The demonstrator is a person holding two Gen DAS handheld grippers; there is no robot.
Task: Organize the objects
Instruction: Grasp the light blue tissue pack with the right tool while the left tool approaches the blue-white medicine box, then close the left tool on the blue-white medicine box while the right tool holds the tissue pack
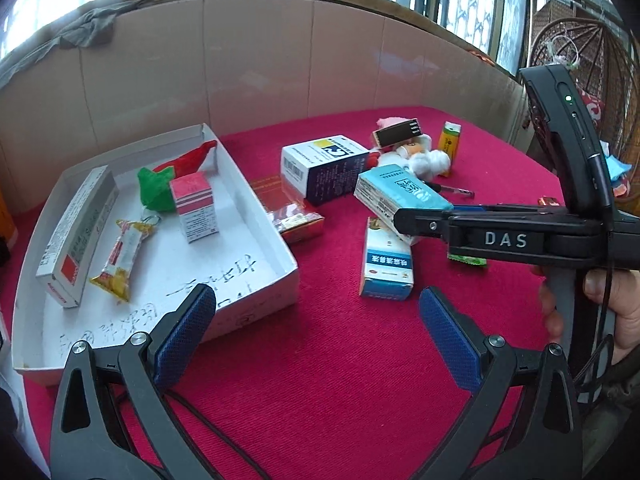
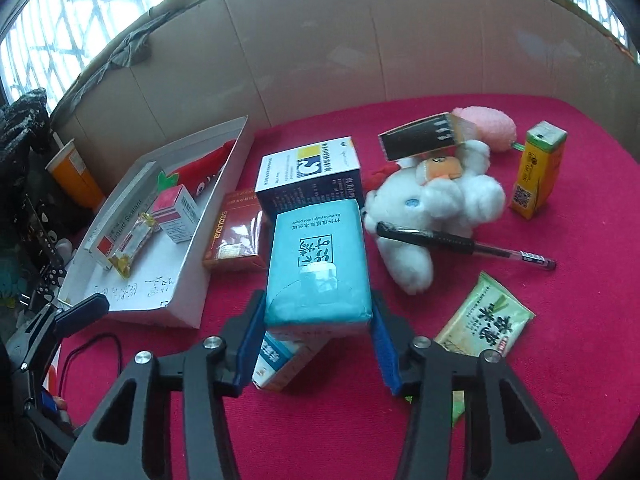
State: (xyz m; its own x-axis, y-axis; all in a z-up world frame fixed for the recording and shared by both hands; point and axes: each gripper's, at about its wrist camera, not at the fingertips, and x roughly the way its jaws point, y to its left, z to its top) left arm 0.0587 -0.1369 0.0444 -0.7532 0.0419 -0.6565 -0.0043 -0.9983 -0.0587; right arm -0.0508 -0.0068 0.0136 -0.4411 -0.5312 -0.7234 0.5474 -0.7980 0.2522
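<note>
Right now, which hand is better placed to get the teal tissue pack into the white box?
Right. The right gripper is shut on the teal tissue pack, apparently lifted over a carton. The left gripper hangs open and empty by the white box, so it would need a handover first.

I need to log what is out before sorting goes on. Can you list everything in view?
White tray: 1, left on the red cloth.
In tray: long grey sealant box; pink-topped box; yellow snack bar; red-green plush.
Teal tissue pack: 1, between right pads.
Blue-white box: 1, beneath it.
Navy-white box; red box: beside tray.
White plush; black pen; orange carton; green sachet: right.
Left gripper: open.
Right gripper: closed on pack.
</note>
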